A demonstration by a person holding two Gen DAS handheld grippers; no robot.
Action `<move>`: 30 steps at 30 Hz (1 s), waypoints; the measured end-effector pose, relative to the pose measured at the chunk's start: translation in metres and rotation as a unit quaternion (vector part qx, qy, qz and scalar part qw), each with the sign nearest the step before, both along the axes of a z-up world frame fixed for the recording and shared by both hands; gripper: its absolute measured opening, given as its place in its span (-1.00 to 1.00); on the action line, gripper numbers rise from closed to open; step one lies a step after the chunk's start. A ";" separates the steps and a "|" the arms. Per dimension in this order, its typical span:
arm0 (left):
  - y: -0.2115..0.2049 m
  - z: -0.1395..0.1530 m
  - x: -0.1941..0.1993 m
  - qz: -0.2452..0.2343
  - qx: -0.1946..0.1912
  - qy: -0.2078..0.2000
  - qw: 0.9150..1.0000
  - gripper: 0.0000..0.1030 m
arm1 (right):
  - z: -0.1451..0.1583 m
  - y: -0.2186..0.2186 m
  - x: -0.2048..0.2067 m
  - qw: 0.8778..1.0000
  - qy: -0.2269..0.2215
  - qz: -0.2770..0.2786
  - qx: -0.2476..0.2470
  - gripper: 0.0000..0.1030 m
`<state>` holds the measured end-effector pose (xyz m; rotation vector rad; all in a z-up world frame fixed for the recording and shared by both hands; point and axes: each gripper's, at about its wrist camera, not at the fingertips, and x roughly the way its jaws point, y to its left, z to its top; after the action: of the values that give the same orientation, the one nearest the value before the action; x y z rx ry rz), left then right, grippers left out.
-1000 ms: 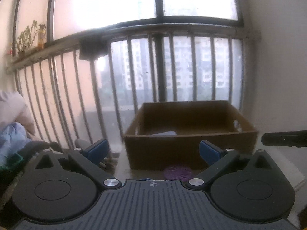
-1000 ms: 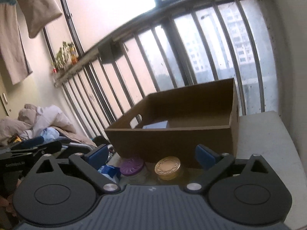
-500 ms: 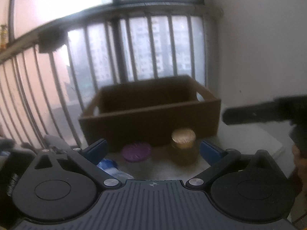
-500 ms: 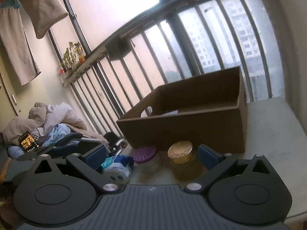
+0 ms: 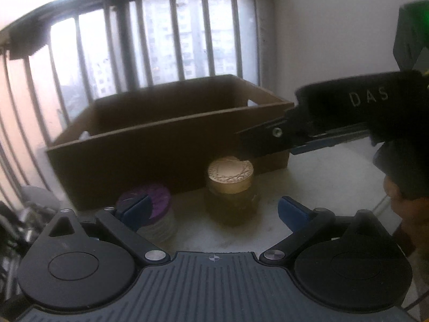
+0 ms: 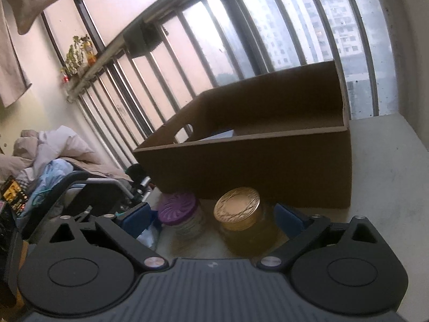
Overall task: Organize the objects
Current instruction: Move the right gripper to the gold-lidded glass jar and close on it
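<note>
A glass jar with a gold lid stands on the white tabletop, in front of an open brown cardboard box. To its left is a jar with a purple lid. My left gripper is low and just short of the gold-lid jar. Its jaws are wide and closing, and the pads touch nothing. My right gripper frames both jars, also wide and closing, without contact. In the left wrist view one of the right gripper's black fingers reaches in over the gold lid.
A blue and white packet lies left of the purple-lid jar. Window bars stand behind the box. A pile of clothes and dark gear lie off the table's left edge. A hand shows at the right.
Both grippers have sunk toward the jars, which now loom larger. The left view swung right, bringing the gold-lid jar between its fingers. The right gripper came further into the left view.
</note>
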<state>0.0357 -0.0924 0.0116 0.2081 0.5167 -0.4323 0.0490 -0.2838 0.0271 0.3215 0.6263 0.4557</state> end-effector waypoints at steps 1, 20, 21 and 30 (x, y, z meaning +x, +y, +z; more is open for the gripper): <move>-0.004 -0.004 0.005 -0.006 0.000 0.004 1.000 0.91 | -0.002 0.000 0.004 1.000 0.003 0.000 -0.003 0.94; -0.032 -0.057 0.046 -0.019 0.004 0.049 0.999 0.42 | -0.040 0.009 0.055 0.997 0.061 0.033 -0.042 0.33; -0.032 -0.057 0.044 -0.019 0.004 0.049 0.999 0.41 | -0.038 0.009 0.055 0.997 0.059 0.033 -0.043 0.32; -0.030 -0.057 0.032 -0.023 0.004 0.052 0.998 0.41 | -0.034 0.009 0.047 0.996 0.058 0.036 -0.051 0.29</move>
<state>0.0673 -0.1227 -0.0453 0.2060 0.6156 -0.4879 0.0958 -0.2746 -0.0067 0.2303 0.7728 0.4740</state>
